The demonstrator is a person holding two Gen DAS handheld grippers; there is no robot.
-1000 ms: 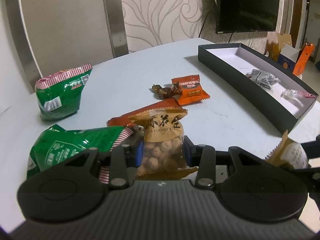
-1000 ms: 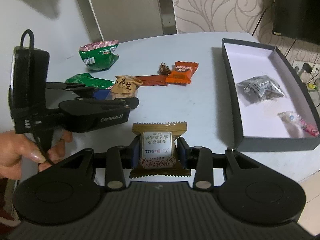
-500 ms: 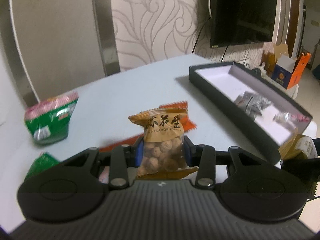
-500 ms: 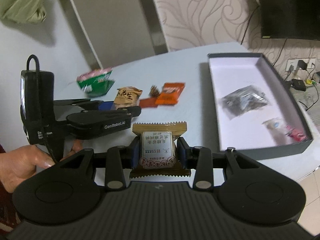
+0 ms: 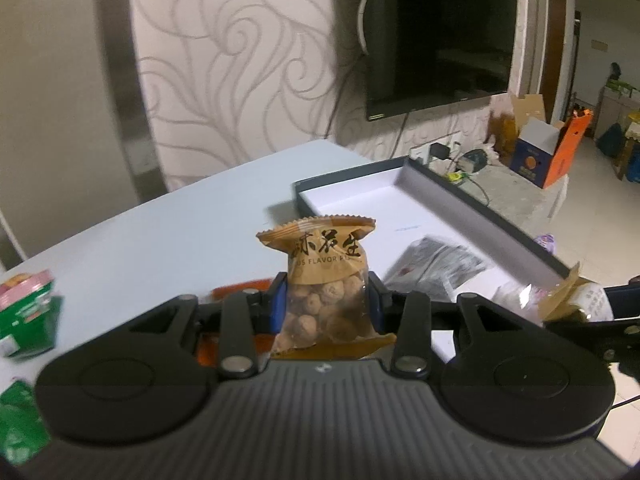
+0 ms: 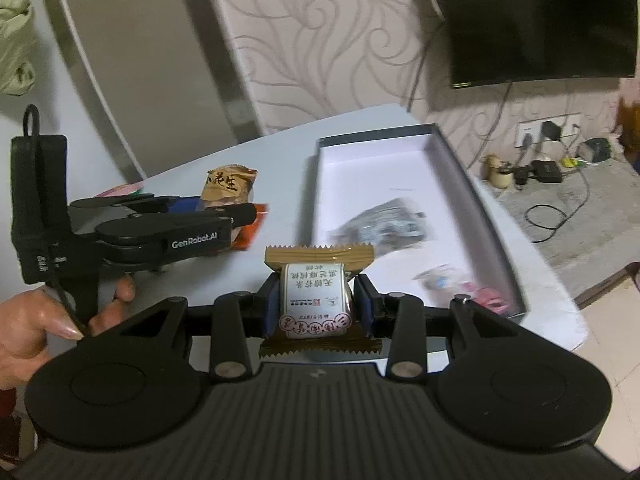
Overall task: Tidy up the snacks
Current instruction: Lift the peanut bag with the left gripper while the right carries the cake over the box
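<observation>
Your left gripper pinches the peanut bag upright | your right gripper pinches the brown pastry packet | both near the open box on the table.

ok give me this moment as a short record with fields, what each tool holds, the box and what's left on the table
left tool: shut on peanut packet, lifted above the table
right tool: shut on brown pastry packet
box: open, dark walls, white inside, on the table's right part
in box: grey packet, pink-and-clear candy
on table: green bag, orange packet
image: blurred
</observation>
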